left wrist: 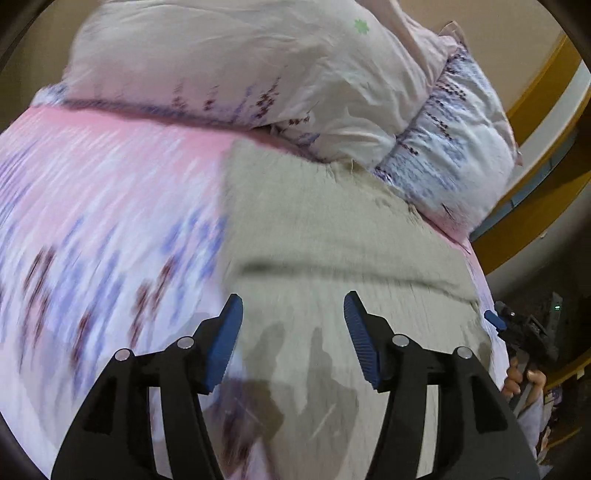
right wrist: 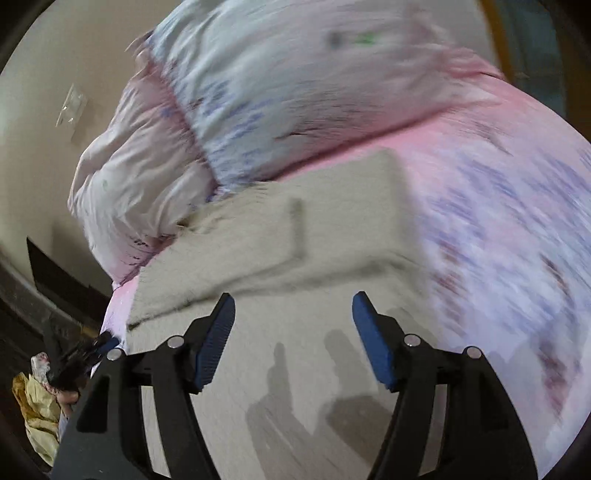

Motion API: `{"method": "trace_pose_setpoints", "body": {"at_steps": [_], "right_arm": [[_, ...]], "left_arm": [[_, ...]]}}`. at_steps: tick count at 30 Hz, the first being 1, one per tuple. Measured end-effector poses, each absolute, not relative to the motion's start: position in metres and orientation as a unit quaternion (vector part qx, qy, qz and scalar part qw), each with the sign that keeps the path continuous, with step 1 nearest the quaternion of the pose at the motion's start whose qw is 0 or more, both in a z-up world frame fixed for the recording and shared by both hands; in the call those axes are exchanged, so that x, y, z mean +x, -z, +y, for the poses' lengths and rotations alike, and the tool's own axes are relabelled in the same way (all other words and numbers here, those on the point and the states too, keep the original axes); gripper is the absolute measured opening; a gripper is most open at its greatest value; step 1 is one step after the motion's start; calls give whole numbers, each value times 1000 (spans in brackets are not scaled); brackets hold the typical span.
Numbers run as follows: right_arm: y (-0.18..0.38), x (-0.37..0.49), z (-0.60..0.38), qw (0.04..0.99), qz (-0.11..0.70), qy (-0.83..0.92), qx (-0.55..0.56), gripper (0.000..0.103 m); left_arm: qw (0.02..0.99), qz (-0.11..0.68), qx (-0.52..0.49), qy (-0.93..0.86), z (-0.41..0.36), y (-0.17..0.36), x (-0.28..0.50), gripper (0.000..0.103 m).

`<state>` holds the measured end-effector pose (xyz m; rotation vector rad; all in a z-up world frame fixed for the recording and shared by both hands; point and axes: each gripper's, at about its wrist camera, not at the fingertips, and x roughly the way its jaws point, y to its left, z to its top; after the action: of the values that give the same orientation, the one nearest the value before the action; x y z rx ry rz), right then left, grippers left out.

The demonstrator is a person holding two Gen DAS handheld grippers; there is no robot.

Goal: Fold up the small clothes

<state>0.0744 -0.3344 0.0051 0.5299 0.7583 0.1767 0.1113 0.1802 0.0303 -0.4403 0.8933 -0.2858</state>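
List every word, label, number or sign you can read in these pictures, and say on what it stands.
None can be read.
The pillow carries a small green flower mark, a picture and not text.
The beige garment and the bed sheet show no writing; both views are blurred.

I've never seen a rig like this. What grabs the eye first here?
A beige garment, folded over, lies on the pink floral bedsheet below two rumpled pillows. Up close, the left gripper and right gripper hang over it, blue-padded jaws open and empty.
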Motion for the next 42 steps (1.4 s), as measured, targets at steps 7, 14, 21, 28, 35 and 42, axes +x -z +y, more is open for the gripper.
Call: {"method": "trace_pose_setpoints", "body": {"at_steps": [7, 14, 21, 28, 35, 42], "right_arm": [[37, 16, -374, 869, 382, -65, 307, 54], [60, -9, -359, 849, 379, -152, 335, 39], [64, -33, -357, 839, 366, -194, 353, 36], [65, -52, -356, 833, 358, -221, 360, 33], [72, -69, -367, 836, 363, -182, 369, 28], [75, -76, -364, 830, 360, -212, 368, 32]], "left_arm": [[840, 438, -285, 147, 196, -3, 32, 57], [834, 423, -310, 171, 175, 1, -9, 56], [823, 416, -336, 193, 163, 6, -41, 51], [808, 420, -355, 215, 154, 11, -59, 45], [800, 427, -354, 231, 143, 13, -61, 43], [799, 430, -353, 229, 136, 11, -62, 43]]}}
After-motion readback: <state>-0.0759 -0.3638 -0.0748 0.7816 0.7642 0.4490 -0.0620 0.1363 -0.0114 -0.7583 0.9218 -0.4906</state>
